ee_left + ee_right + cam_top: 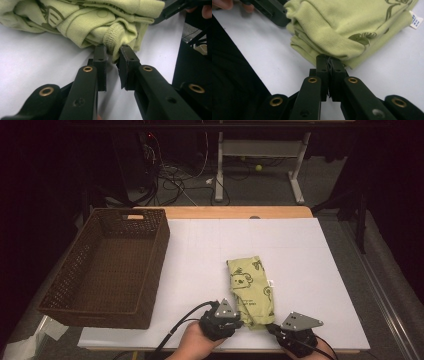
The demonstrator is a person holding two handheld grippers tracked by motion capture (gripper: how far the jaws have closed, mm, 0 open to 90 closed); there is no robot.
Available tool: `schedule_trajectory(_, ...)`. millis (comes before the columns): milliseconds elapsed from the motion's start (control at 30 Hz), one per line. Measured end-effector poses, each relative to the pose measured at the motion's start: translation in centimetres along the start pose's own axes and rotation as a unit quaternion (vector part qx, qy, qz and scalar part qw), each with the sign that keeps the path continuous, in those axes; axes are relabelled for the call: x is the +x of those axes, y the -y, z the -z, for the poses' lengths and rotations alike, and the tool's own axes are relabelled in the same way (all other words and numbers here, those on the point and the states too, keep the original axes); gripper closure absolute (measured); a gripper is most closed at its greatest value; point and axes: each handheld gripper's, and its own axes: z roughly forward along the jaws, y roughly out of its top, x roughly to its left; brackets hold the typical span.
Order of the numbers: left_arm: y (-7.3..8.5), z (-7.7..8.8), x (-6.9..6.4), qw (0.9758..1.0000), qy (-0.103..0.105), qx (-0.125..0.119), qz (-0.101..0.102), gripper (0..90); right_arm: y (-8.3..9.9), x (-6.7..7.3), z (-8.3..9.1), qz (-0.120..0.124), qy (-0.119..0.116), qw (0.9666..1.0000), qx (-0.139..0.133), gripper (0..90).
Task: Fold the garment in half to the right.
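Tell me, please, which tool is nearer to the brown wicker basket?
Left. The left tool grips the green garment's near end on the side toward the basket; the right tool grips its far side.

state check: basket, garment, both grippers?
wicker basket: empty, upright, left on table
green garment: folded, lying on white sheet, right of basket
left gripper: shut on garment's ribbed edge
right gripper: shut on garment's near edge

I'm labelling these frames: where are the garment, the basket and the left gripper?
garment (pixel 248 285), high view, on its printed middle.
basket (pixel 161 242), high view, on its right wall.
left gripper (pixel 113 51), left gripper view, between its fingertips, on the pinched cuff.
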Motion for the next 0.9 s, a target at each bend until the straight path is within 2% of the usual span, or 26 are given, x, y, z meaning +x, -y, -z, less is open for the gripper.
schedule_trajectory(100, 0.0, 0.2, 0.2, 1.0000, 0.001, 0.000, 0.001, 74.5, -0.1, 0.3, -0.1, 0.004, -0.003, 1.0000, -0.003, 88.9)
schedule_trajectory(167, 0.2, 0.5, 0.5, 1.0000, 0.000, -0.004, 0.008, 74.5, -0.2, 0.4, -0.2, 0.007, -0.008, 0.9999, -0.007, 88.9)
schedule_trajectory(567, 1.2, 2.2, 1.3, 0.9991, -0.020, -0.021, 0.031, 74.5, -1.6, 1.8, -1.4, 0.029, -0.043, 0.9986, -0.012, 88.9)
schedule_trajectory(733, 1.7, 3.1, 1.8, 0.9979, -0.029, -0.032, 0.048, 74.5, -2.2, 2.6, -2.1, 0.044, -0.061, 0.9970, -0.016, 88.9)
schedule_trajectory(900, 2.2, 3.9, 2.4, 0.9966, -0.039, -0.041, 0.061, 74.6, -2.9, 3.5, -2.7, 0.056, -0.068, 0.9958, -0.022, 88.9)
